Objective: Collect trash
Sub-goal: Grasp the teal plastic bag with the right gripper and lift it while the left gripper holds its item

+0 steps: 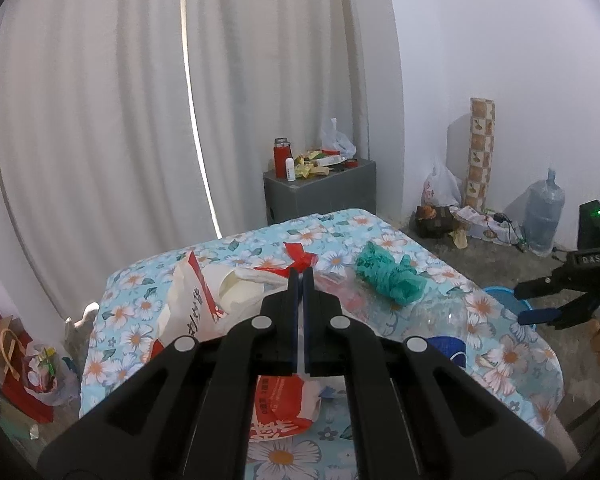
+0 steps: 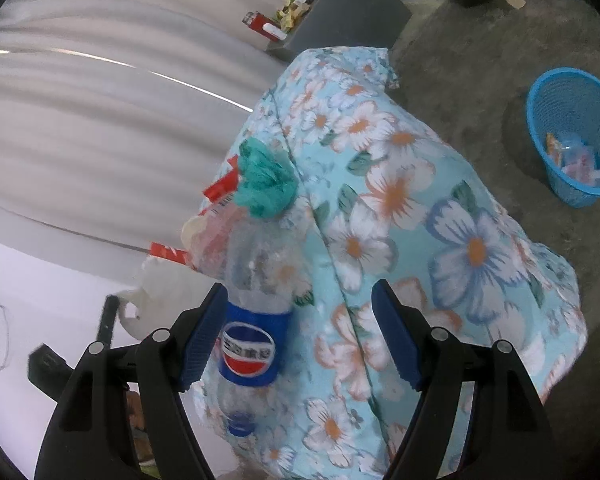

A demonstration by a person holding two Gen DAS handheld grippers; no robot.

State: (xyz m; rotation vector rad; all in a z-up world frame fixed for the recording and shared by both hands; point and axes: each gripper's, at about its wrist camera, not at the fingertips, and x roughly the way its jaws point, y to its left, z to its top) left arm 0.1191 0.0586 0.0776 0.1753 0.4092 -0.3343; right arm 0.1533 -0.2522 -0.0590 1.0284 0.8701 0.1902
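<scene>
Trash lies on a table with a floral cloth (image 1: 364, 224): a white and red bag (image 1: 196, 300), a red wrapper (image 1: 300, 256), a crumpled teal bag (image 1: 388, 276) and a clear Pepsi bottle (image 2: 252, 332). My left gripper (image 1: 301, 276) is shut and empty, above the white and red bag. My right gripper (image 2: 300, 320) is open above the table's edge, its left finger beside the bottle; it also shows at the right of the left wrist view (image 1: 528, 304). A blue basket (image 2: 576, 136) with some trash stands on the floor, right of the table.
A grey cabinet (image 1: 320, 192) with a red flask and clutter stands behind the table by white curtains. A water jug (image 1: 544, 216), bags and a tiled post are against the far wall. Bags lie on the floor at the left (image 1: 24, 364).
</scene>
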